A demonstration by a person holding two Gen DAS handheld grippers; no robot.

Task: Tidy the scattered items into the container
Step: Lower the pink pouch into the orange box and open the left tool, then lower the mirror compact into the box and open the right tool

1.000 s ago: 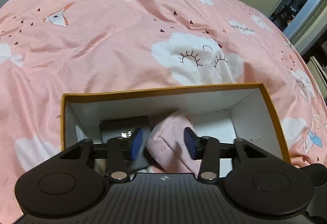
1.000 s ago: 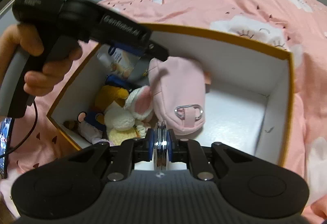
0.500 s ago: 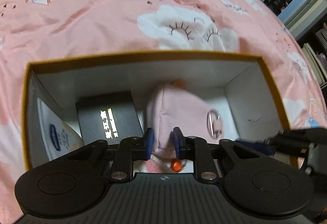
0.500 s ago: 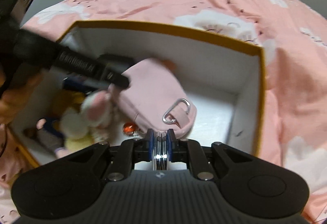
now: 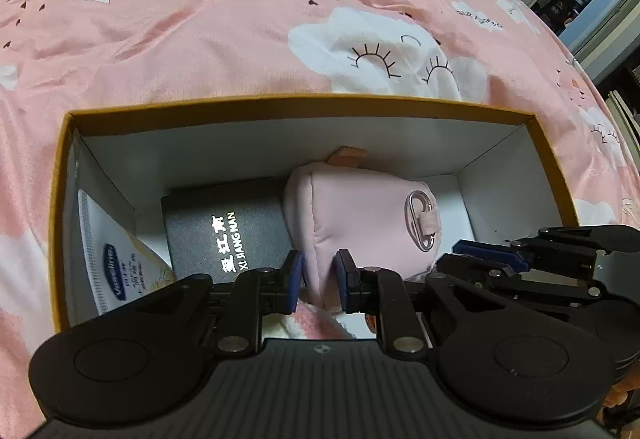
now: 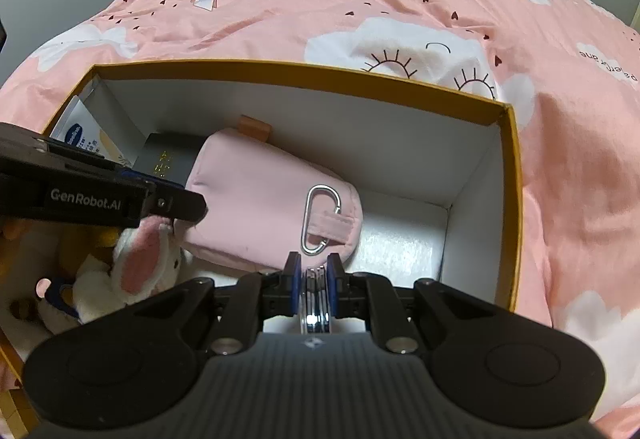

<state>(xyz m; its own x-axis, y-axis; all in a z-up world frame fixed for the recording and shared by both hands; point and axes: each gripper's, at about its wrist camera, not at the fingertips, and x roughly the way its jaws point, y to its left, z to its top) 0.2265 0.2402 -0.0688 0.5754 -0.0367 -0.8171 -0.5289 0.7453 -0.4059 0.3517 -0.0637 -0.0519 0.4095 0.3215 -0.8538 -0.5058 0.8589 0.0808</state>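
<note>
Left gripper point(image 5: 318, 275): matte black body, ribbed top plate, two round discs either side, silver screw heads on linkage arms, blue pads on fingertips point(image 5: 295, 273). Right gripper point(image 6: 313, 281): same black build, blue pads, small cross mark at plate centre. White "GenRobot.AI" lettering on left gripper's side, seen in right wrist view.

Box point(image 5: 304, 103): you've got the open yellow-rimmed, white-walled container sitting mid-frame on the bedding.
Pink pouch point(image 5: 360, 223): padded, on its side at the box's centre, silver carabiner point(image 6: 320, 219) on its strap, lower corner pinched.
Black case point(image 5: 228, 227): flat, left of the pouch, touching it.
Metal disc point(image 6: 317, 299): shiny, edge-on, bottom centre of the right view.
</note>
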